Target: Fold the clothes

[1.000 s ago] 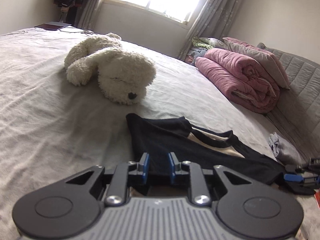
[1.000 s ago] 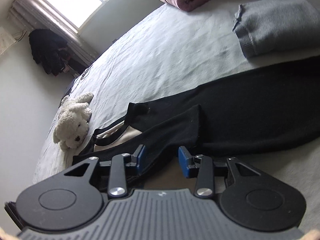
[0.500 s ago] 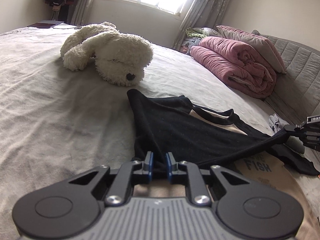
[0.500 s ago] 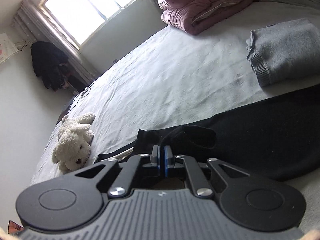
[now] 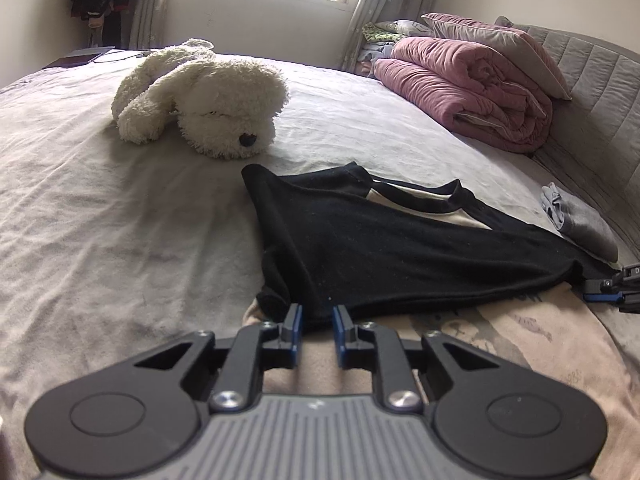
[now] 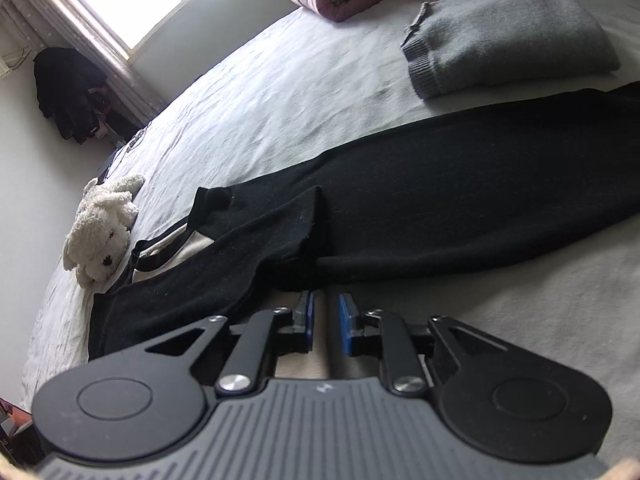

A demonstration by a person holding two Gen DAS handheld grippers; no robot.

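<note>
On top of the big bed with the pale wrinkled sheet (image 5: 100,220), things lie in a row. Far to the left rests a fluffy white toy dog (image 5: 204,96), flat on its tummy, with its black nose turned toward the clothes. Just beside it, not touching, starts the black and cream shirt (image 5: 380,248). Its black sleeve is folded across the cream front, and faint fish drawings show on the cream part nearer to us. The shirt lies flat on the sheet, in the middle of the bed.

At the near edge of the shirt sits the left gripper (image 5: 316,326). Its two blue-tipped fingers are a little way apart, with a strip of the black hem showing between them. Nothing is pinched in them.

Farther right, the right gripper (image 6: 326,322) sits at the other end of the folded sleeve. Its fingers are only a small gap apart, and the cloth lies just in front of the tips, not between them. It has hold of nothing.

Beyond the shirt, to the right, a folded grey knitted sweater (image 6: 508,32) rests on the sheet, near the black cloth. Behind that, a rolled pink quilt (image 5: 464,88) lies against the grey padded headboard (image 5: 596,92).
</note>
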